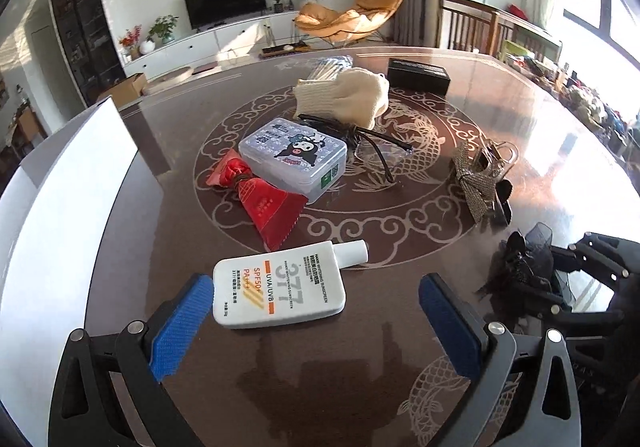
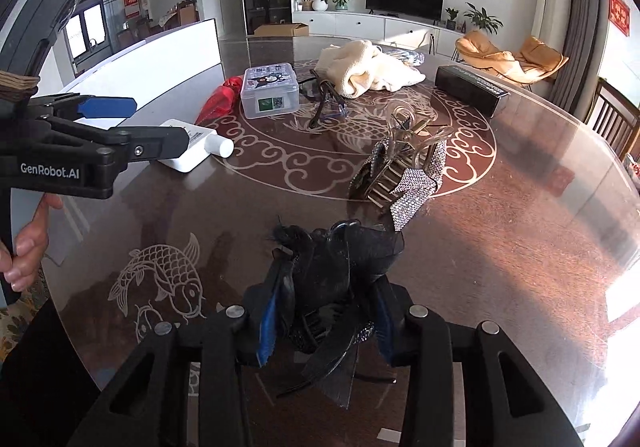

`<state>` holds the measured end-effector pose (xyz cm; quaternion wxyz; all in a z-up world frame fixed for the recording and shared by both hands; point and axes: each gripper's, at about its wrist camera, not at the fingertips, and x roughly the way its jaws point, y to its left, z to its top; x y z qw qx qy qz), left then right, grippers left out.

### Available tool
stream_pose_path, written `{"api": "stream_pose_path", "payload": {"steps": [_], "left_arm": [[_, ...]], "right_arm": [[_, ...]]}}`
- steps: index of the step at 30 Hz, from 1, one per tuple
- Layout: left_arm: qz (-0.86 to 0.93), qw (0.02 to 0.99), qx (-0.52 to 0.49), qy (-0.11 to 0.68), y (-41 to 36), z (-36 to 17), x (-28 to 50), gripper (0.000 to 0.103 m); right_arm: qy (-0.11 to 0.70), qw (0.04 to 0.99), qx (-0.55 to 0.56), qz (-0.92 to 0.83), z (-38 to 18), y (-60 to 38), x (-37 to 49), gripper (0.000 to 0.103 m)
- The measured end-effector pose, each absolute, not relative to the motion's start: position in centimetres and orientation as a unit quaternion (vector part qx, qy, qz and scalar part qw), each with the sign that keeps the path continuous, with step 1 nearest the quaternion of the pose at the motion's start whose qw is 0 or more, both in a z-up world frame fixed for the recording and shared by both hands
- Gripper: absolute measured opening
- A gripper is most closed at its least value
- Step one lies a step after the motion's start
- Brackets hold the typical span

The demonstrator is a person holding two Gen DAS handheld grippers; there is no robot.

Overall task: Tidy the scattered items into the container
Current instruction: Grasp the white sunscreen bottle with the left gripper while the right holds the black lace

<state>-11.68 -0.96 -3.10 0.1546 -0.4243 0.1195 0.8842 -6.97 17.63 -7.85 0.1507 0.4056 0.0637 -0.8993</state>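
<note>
Black gauzy hair bow (image 2: 324,279) pinched by right gripper (image 2: 324,323); left gripper (image 1: 316,311) spread above glossy sunscreen bottle (image 1: 280,287)

"377", "SPF50+ PA+++" and "UVA/UVB" on white sunscreen bottle (image 1: 279,289), "GenRobot.AI" on left gripper (image 2: 120,127)

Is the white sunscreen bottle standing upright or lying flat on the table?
Lying flat. The sunscreen bottle rests on its broad back on the table, printed label facing up, its capped neck pointing sideways.
</note>
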Motion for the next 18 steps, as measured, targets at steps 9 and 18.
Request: {"api": "stream_pose_path", "payload": {"steps": [9, 18], "left_arm": [[0.837, 0.249, -0.44, 0.208, -1.6, -4.4, -16.9, 0.103], [0.769, 0.363, -0.483, 0.209, 0.4, -7.0, -12.7, 0.103]], "right_arm": [[0.063, 0.149, 0.404, -0.9, -7.9, 17.5, -6.9, 0.041], [0.061, 0.151, 0.406, -0.899, -7.9, 17.6, -6.9, 0.041]]}}
